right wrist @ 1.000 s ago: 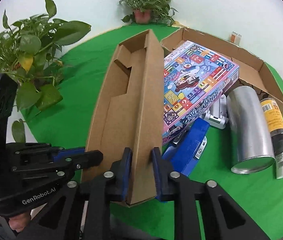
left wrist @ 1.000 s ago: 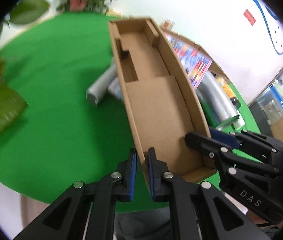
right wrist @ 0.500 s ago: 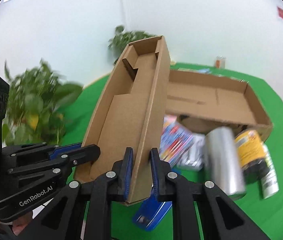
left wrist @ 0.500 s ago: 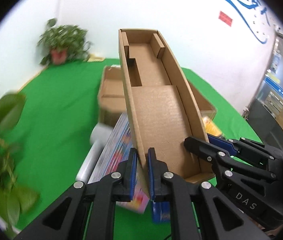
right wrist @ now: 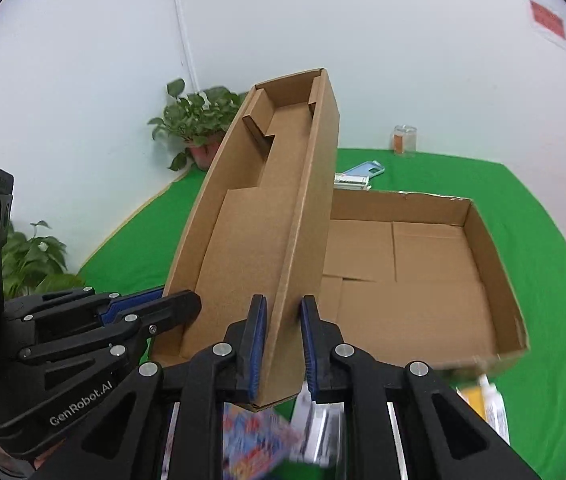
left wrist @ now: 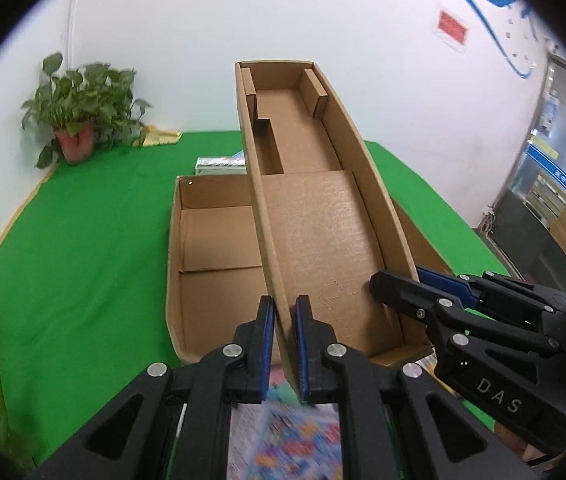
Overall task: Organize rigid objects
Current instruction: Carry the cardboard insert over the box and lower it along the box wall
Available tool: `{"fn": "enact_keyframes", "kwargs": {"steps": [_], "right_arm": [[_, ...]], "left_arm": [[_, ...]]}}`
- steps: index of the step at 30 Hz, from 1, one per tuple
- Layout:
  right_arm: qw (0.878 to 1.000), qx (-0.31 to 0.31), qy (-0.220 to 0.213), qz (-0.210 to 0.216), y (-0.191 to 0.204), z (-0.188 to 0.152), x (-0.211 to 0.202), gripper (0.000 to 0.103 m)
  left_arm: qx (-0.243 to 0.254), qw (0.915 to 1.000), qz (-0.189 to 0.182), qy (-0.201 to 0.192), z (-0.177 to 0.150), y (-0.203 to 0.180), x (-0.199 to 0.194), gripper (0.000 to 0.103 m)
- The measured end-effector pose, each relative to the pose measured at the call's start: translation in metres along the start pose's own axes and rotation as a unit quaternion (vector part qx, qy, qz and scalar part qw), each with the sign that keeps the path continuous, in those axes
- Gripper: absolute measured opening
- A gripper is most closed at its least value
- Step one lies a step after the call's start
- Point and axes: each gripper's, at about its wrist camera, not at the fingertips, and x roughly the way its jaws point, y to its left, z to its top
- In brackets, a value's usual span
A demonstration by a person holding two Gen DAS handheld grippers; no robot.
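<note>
Cardboard tray raised since earlier | both claws still clamped | open box beneath

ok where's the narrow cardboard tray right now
Centre of both wrist views: the narrow cardboard tray is held between the left gripper and right gripper, above the big open box.

The long cardboard tray was plain brown, as was the wide box. The table cloth was bright green. Both grippers were black with blue pads. The plant pot was reddish.
</note>
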Motion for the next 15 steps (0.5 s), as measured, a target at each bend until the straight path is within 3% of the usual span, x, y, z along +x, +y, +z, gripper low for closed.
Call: {"fn": "enact_keyframes", "kwargs": {"steps": [7,15], "right_arm": [[0.995,0.029,0.096,0.028,-0.002,0.034,0.105,0.016],[0.983,0.054,0.165,0.053,0.001,0.013,0.195,0.016]], "left_arm": [[-0.031,0.9976,0.022,0.058,0.002,0.029,0.05,0.009],[-0.055,0.9902,0.056,0.116,-0.016,0.058,0.084,0.009]]}}
